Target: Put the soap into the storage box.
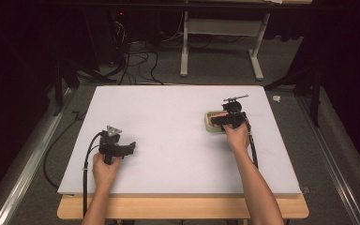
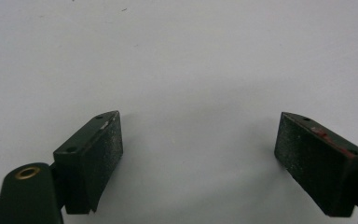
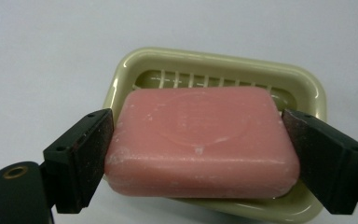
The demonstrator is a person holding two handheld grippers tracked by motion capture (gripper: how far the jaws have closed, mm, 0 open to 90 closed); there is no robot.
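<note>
A pink bar of soap (image 3: 200,140) sits between the jaws of my right gripper (image 3: 196,123), and both pads press against its ends. It is held over or in a pale green soap dish (image 3: 223,58) with a slotted floor; I cannot tell if the bar touches the dish. From the high view, the right gripper (image 1: 224,120) is at the soap dish (image 1: 210,123) on the right side of the white table top (image 1: 168,122). My left gripper (image 1: 130,147) rests low at the front left. Its jaws (image 2: 200,126) are wide apart over bare white surface.
The white board lies on a wooden table whose front edge (image 1: 183,208) shows below it. A small dark tool (image 1: 235,98) lies just behind the dish. Cables trail from both grippers. Table legs and wires stand on the floor beyond the far edge.
</note>
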